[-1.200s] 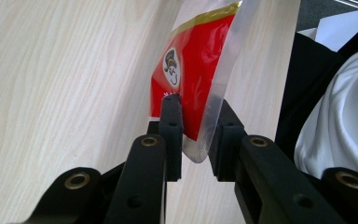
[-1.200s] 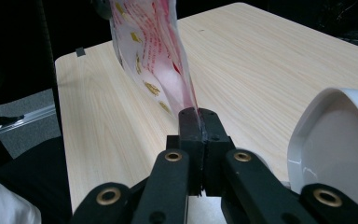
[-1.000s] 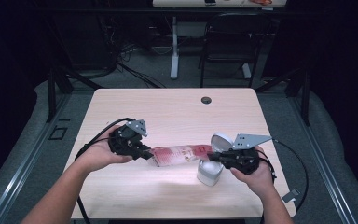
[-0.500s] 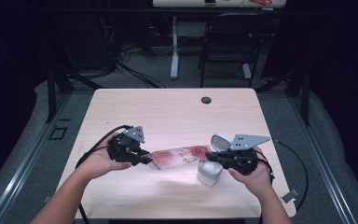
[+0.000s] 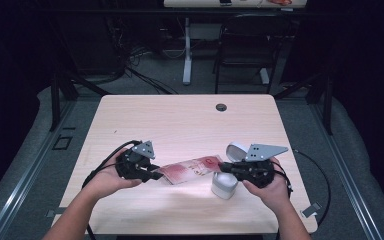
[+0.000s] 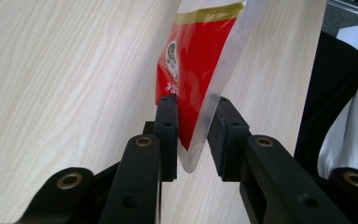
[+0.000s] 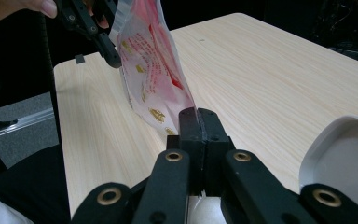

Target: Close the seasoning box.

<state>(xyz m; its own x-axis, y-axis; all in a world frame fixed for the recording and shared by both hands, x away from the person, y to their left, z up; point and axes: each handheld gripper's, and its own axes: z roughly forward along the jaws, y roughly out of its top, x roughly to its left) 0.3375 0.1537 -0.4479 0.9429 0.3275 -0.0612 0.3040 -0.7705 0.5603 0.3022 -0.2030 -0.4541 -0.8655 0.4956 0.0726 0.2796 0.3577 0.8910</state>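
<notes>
Holding a red sachet [image 5: 192, 169] stretched between two grippers, above the near part of the table [image 5: 180, 120].

Item: foil sachet, red with a clear sealed edge, just left of the white container [image 5: 224, 185]. Right gripper [image 7: 199, 122], over that container: jaws pressed fully together on one sachet end. Left gripper [image 6: 193, 122], farther left of it: jaws slightly apart, the sachet's corner between them, one jaw touching it, a gap at the other. White lid [image 5: 236, 150] just behind the container; small dark grommet [image 5: 221, 107] far behind. Step, as judged: readying a tear-open. Next calls for the left jaws to close firmly before pulling.
</notes>
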